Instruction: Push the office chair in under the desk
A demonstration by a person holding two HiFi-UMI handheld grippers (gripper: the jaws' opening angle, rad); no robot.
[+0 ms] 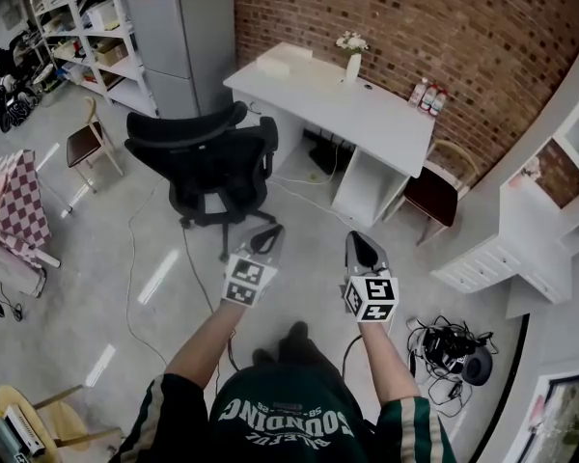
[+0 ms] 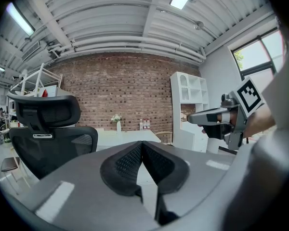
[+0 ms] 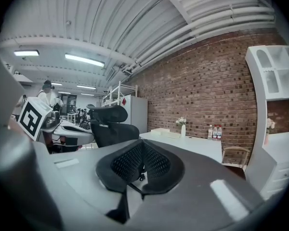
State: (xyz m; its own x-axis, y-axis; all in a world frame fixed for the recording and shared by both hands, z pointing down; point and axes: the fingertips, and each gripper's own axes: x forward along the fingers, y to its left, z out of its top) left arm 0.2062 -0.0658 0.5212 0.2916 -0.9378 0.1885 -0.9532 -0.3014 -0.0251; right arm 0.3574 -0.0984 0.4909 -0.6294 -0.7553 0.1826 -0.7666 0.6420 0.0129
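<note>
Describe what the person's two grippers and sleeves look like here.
Both the left gripper and right gripper are grey, tapered two-jaw tools, each carrying a white cube with black square markers. Their pads are black with a dotted texture. The person wears a dark green short-sleeved jersey with white stripes at the sleeves and white lettering.

Both forearms reach forward, side by side. The left gripper [image 1: 267, 239] and right gripper [image 1: 364, 250] point ahead, apparently level, each with jaws closed together on nothing.
</note>
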